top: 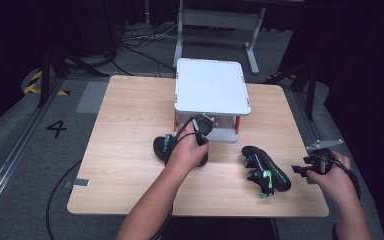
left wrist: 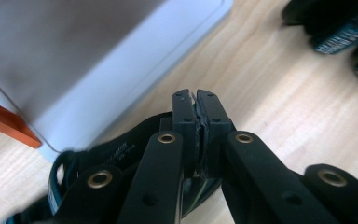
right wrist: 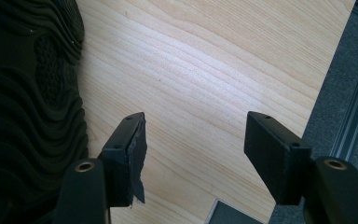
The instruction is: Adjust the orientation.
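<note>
Left gripper [left wrist: 196, 109] clenched on collar of left shoe [left wrist: 116, 149], shoe directly under its jaws, white shoe rack [top: 212, 90] just ahead. Judgement: step was lifting shoe toward rack's lower shelf; keep pinch firm, raise level, clear orange post [left wrist: 7, 123]. Right gripper [right wrist: 191, 135] released, empty; second shoe [right wrist: 32, 93] lay sole-up beside its jaw. Rack top bare; shelf contents hidden.

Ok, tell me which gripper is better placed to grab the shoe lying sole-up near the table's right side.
Right. The right gripper is open beside the sole-up shoe, bare table between its jaws. The left gripper looks shut on the other shoe.
</note>
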Available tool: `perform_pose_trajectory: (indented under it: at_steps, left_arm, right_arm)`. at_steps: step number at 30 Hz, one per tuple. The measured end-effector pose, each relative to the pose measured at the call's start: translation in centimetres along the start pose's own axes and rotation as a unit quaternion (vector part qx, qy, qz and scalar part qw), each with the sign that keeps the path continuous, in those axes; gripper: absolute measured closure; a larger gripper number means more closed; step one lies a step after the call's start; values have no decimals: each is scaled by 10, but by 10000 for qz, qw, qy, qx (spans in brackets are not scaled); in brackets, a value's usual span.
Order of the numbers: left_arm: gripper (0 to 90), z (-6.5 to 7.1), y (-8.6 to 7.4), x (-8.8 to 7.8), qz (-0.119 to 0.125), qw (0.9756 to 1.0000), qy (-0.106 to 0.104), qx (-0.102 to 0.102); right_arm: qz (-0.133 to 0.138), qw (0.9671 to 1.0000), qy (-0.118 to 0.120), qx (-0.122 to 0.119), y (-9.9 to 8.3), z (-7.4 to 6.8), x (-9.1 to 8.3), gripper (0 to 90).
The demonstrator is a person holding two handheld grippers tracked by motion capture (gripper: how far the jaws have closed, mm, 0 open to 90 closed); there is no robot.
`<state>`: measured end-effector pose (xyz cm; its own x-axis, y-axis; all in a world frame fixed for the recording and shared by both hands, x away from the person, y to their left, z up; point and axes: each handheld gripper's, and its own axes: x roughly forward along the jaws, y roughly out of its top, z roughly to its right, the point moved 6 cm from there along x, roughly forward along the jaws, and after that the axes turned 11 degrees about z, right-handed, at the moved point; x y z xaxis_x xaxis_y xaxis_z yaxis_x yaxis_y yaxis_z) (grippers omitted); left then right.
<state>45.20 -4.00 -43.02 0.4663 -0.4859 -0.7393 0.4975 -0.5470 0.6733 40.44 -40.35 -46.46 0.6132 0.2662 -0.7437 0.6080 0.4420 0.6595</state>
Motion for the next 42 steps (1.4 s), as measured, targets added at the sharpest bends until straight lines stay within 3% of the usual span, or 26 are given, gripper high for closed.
perform_pose_trajectory:
  at_steps: [5, 9, 11, 13, 17, 22, 25, 30, 34, 37, 38, 42]
  left_arm:
    - [881, 7, -10, -20, 16, 9998, -62, 163]
    - [880, 10, -33, -58, 47, 9996, -54, 278]
    - [880, 10, -39, -66, 37, 9996, -48, 267]
    - [879, 10, -54, -85, -10, 9997, 36, 227]
    - [878, 6, -82, -105, -230, 9991, 293, 195]
    - [872, 1, -106, -111, -439, 9987, 244, -17]
    - [868, 5, -105, -106, -417, 9991, -42, -24]
    - [866, 13, -100, -98, -496, 9986, -171, 78]
    - [739, 9, -105, -99, -640, 9979, -116, 45]
    - [544, 6, -100, -104, -523, 9986, 20, 23]
    - [544, 3, -98, -105, -440, 9990, 87, -18]
    - [382, -14, -87, -106, -131, 9986, 514, -74]
  right_arm:
    - [29, 10000, 9, -22, 5, 0, 2, 396]
    - [88, 9999, 81, -103, 16, -2, 8, 395]
    - [79, 9999, 102, -110, 18, -3, 9, 395]
    - [82, 9998, 129, -159, 22, -5, 13, 395]
    - [88, 9995, 192, -231, 29, -10, 18, 395]
    - [52, 9993, 226, -296, 33, -15, 24, 394]
    - [35, 9990, 280, -334, 35, -18, 27, 394]
    - [37, 9991, 273, -312, 33, -16, 25, 392]
    - [68, 9994, 218, -258, 29, -11, 22, 390]
    - [88, 9996, 191, -203, 27, -8, 19, 389]
    - [88, 9996, 191, -203, 27, -8, 19, 389]
    - [97, 9996, 194, -199, 26, -10, 18, 386]
